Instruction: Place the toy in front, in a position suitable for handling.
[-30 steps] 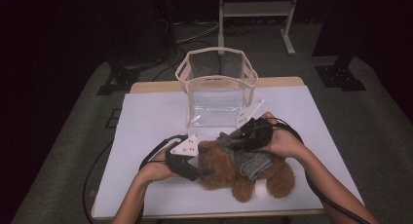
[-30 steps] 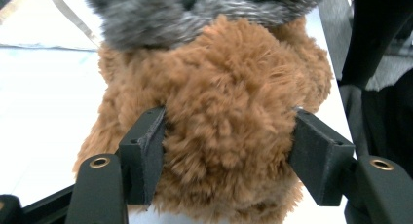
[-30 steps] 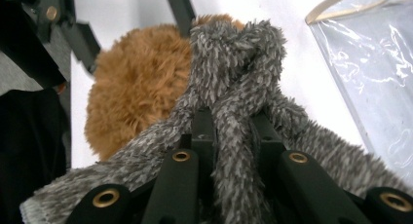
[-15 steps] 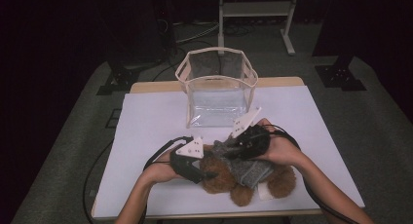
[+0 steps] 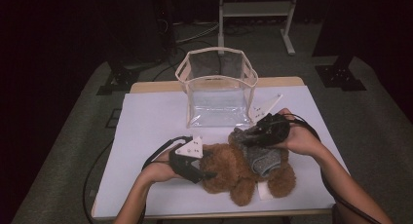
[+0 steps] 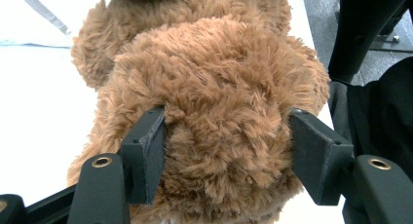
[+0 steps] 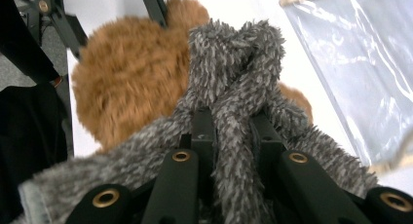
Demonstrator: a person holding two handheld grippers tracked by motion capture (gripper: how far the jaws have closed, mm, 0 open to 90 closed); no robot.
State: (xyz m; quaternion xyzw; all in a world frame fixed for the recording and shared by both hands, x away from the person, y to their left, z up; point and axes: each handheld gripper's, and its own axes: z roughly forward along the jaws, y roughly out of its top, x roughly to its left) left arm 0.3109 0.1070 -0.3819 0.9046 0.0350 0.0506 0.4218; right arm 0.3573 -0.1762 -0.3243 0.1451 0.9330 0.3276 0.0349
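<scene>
A brown teddy bear lies near the front of the white table with a grey fuzzy scarf around it. My left gripper comes in from the bear's left. In the left gripper view its jaws press into the fur on both sides of the bear's head, so the left gripper is shut on it. My right gripper is above the bear's far side. Its own view shows the right gripper shut on a knotted strand of the scarf, with the bear behind it.
A clear plastic bag with beige trim stands open and upright at the back middle of the table, just beyond the right gripper; its wall is close on the right. The person's forearms come in from the front edge. Stands and cables are on the floor behind.
The left gripper has edged right onto the bear's head. The right gripper has shifted a little right and back with the scarf in it. The bear has barely moved.
</scene>
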